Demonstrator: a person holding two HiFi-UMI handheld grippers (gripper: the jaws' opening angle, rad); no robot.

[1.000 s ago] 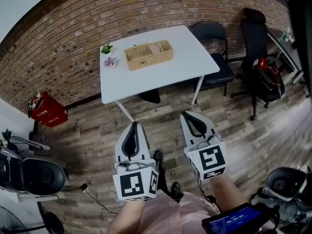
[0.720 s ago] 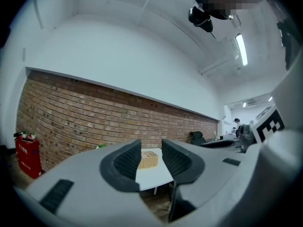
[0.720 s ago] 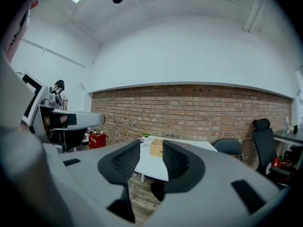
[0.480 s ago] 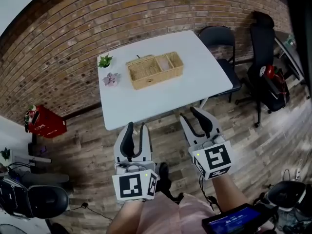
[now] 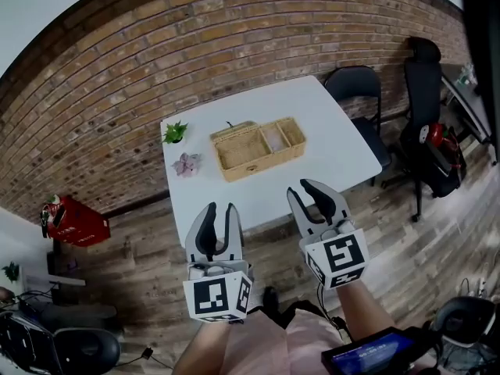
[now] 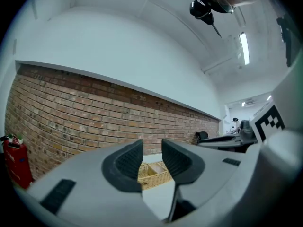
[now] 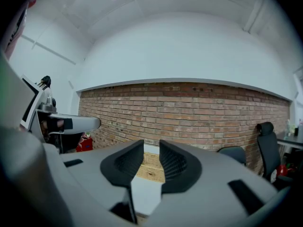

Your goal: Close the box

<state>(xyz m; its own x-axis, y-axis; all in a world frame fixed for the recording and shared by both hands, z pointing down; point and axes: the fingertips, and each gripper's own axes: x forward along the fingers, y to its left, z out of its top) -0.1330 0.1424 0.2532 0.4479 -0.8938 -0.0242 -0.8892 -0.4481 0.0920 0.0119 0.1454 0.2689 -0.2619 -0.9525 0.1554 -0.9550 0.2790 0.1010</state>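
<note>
An open wicker box (image 5: pixel 244 151) sits on the white table (image 5: pixel 336 151), its lid (image 5: pixel 284 136) laid back to the right. Both grippers hang in front of the table's near edge, well short of the box. My left gripper (image 5: pixel 219 209) is open with nothing between its fingers. In the left gripper view the box (image 6: pixel 152 173) shows through the gap of the left gripper (image 6: pixel 151 157). The jaws of my right gripper (image 5: pixel 306 191) are closing on empty air. The right gripper view has the box (image 7: pixel 150 170) far ahead, beyond the right gripper (image 7: pixel 151 159).
A small green plant (image 5: pixel 175 133) and a pink one (image 5: pixel 186 164) stand left of the box. A folding chair (image 5: pixel 355 92) and an office chair (image 5: pixel 428 123) stand to the table's right. A red crate (image 5: pixel 74 221) sits by the brick wall (image 5: pixel 117 92).
Both grippers went from shut to open. The person has come closer to the table, so the table and box sit lower and nearer in the head view.
</note>
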